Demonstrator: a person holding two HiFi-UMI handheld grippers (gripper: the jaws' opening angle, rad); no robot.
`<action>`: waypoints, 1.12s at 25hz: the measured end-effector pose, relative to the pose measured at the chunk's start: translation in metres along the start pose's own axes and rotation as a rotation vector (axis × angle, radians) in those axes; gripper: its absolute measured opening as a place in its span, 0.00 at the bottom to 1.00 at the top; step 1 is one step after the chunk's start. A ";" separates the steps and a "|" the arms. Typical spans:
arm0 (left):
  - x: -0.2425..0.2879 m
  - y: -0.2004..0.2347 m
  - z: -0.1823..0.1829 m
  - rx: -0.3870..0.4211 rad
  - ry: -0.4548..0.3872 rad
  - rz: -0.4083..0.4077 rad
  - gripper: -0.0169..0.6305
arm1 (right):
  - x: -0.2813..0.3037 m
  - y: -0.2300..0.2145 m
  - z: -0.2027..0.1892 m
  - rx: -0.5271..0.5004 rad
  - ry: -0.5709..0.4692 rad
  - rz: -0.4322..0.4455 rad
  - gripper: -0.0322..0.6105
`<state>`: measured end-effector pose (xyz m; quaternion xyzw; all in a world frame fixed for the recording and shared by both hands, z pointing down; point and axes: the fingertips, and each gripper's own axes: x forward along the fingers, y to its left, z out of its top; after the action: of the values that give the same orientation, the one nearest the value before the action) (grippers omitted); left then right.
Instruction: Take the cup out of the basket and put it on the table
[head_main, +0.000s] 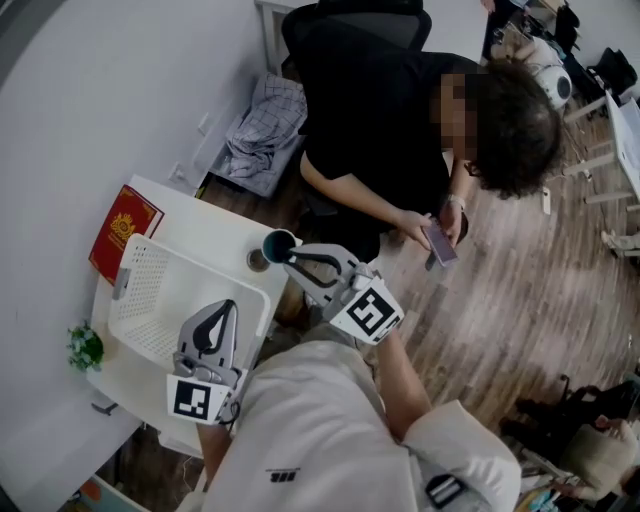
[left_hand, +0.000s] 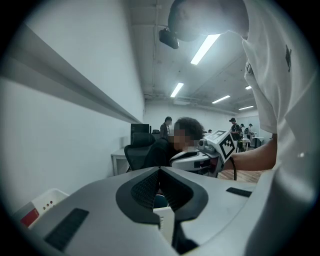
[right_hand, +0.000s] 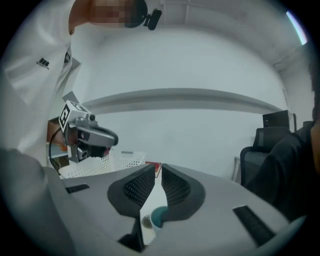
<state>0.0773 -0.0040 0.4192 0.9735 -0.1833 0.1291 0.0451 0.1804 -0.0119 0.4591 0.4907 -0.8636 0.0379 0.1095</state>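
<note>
A dark teal cup (head_main: 277, 243) stands upright on the white table (head_main: 215, 232), at its right edge, outside the white basket (head_main: 190, 262). My right gripper (head_main: 289, 258) sits just right of the cup, tips at its rim, jaws drawn together with nothing between the pads. In the right gripper view the cup (right_hand: 159, 216) shows below the nearly touching jaws of the right gripper (right_hand: 157, 167). My left gripper (head_main: 228, 304) hangs over the basket's near right corner, shut and empty; in its own view the left gripper (left_hand: 160, 169) has its jaws meeting at the tip.
A small round disc (head_main: 258, 262) lies beside the cup. A red book (head_main: 124, 228) and a small green plant (head_main: 86, 347) sit at the table's left. A seated person in black (head_main: 380, 110) holds a phone (head_main: 440, 243) just beyond the table.
</note>
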 end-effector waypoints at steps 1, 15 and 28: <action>0.000 0.000 0.002 0.001 -0.012 -0.005 0.04 | -0.003 0.003 0.012 -0.006 -0.022 0.004 0.11; -0.020 -0.009 0.046 0.020 -0.192 -0.045 0.04 | -0.040 0.045 0.116 0.057 -0.320 0.007 0.07; -0.025 -0.010 0.045 0.018 -0.190 -0.034 0.04 | -0.036 0.057 0.091 -0.030 -0.178 0.066 0.07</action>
<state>0.0690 0.0076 0.3688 0.9847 -0.1688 0.0369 0.0208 0.1358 0.0318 0.3652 0.4618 -0.8860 -0.0153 0.0387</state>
